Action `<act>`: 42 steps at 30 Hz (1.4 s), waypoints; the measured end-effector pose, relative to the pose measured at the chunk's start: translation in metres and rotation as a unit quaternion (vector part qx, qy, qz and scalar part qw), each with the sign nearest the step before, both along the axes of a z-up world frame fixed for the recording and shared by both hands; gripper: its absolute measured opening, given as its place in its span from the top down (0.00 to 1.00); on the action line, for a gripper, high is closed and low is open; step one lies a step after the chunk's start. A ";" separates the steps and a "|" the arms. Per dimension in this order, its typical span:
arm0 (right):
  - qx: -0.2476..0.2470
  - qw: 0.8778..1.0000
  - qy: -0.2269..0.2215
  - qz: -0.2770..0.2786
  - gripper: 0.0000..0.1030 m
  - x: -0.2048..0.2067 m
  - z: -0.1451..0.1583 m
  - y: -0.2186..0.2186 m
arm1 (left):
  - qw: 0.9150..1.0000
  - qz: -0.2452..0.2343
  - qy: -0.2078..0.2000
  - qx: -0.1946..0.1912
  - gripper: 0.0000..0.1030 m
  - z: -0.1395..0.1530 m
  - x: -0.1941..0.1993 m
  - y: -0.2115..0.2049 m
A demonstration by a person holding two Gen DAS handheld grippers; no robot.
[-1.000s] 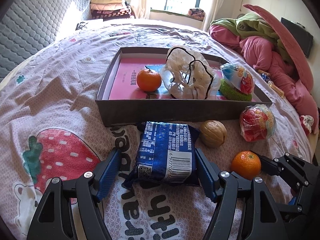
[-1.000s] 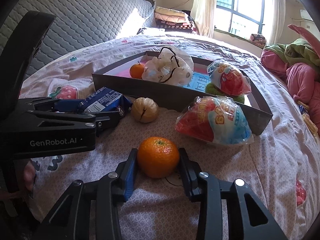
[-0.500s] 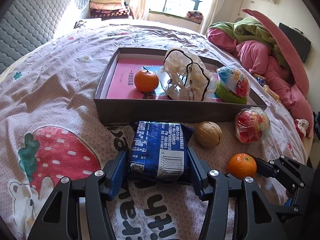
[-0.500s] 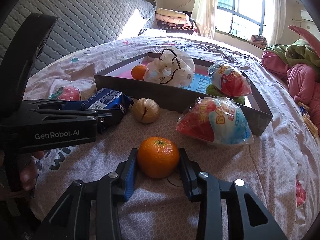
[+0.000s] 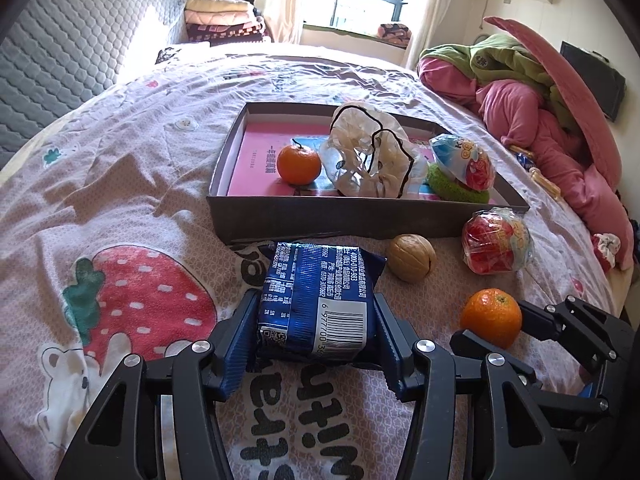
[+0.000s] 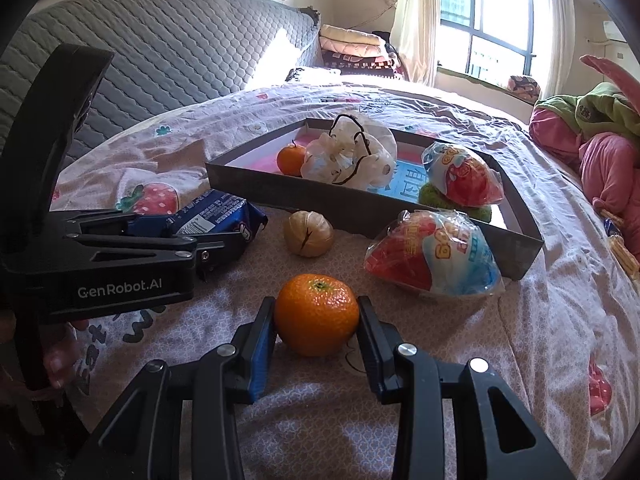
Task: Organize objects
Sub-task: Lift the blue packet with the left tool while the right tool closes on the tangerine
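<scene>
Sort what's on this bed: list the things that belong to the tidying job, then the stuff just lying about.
Job: blue snack packet, orange, walnut, red wrapped toy, box tray.

Lying about: pink and green bedding heap, folded blankets.

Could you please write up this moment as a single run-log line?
left tongs: shut on blue foil snack packet | right tongs: shut on loose orange mandarin | both resting on bedspread | shallow grey cardboard tray: ahead
</scene>
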State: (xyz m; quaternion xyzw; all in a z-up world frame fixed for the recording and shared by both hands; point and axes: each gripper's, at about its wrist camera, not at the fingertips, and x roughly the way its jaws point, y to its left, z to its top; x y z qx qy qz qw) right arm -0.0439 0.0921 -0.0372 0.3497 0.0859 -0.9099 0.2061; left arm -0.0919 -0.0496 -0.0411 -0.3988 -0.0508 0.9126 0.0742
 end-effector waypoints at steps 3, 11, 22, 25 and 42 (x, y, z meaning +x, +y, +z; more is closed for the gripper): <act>-0.006 1.000 0.006 -0.001 0.62 0.002 0.005 0.002 | 1.000 0.003 0.003 -0.005 0.45 0.004 0.005 0.001; -0.022 1.000 0.019 -0.003 0.62 0.008 0.015 0.009 | 1.000 0.004 0.015 -0.018 0.45 0.017 0.017 0.009; -0.046 0.998 0.043 -0.014 0.62 0.013 0.034 0.025 | 0.999 0.004 0.035 -0.033 0.45 0.038 0.029 0.022; -0.048 0.997 0.051 -0.015 0.62 0.015 0.039 0.028 | 0.999 0.007 0.040 -0.035 0.45 0.043 0.031 0.024; -0.060 0.995 0.079 -0.029 0.62 0.016 0.057 0.044 | 0.997 -0.002 0.059 -0.045 0.45 0.064 0.041 0.038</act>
